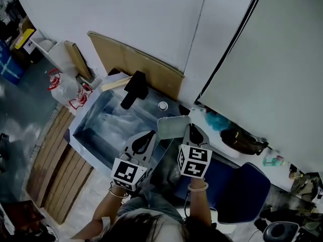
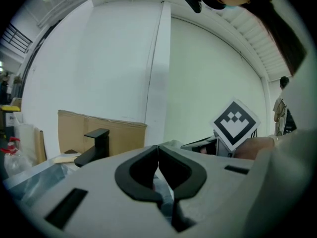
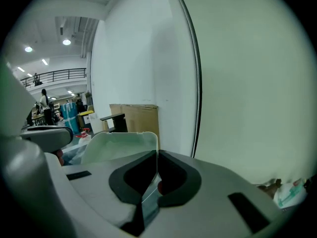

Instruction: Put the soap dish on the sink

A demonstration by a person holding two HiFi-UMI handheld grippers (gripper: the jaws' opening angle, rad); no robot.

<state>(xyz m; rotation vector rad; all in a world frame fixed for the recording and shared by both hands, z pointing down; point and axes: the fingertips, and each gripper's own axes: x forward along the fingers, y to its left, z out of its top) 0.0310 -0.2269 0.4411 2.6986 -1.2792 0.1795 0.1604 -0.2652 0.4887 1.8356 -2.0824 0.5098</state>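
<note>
While in right gripper (image 3: 157, 157), soap dish (image 1: 173, 127) flat, lengthwise leftward.

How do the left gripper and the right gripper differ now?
The right gripper is shut on the edge of the translucent soap dish; the left gripper is shut on nothing. In the head view, the left gripper hangs over the near corner of the sink, the right gripper just beyond its right side. Both point toward the wall.
</note>
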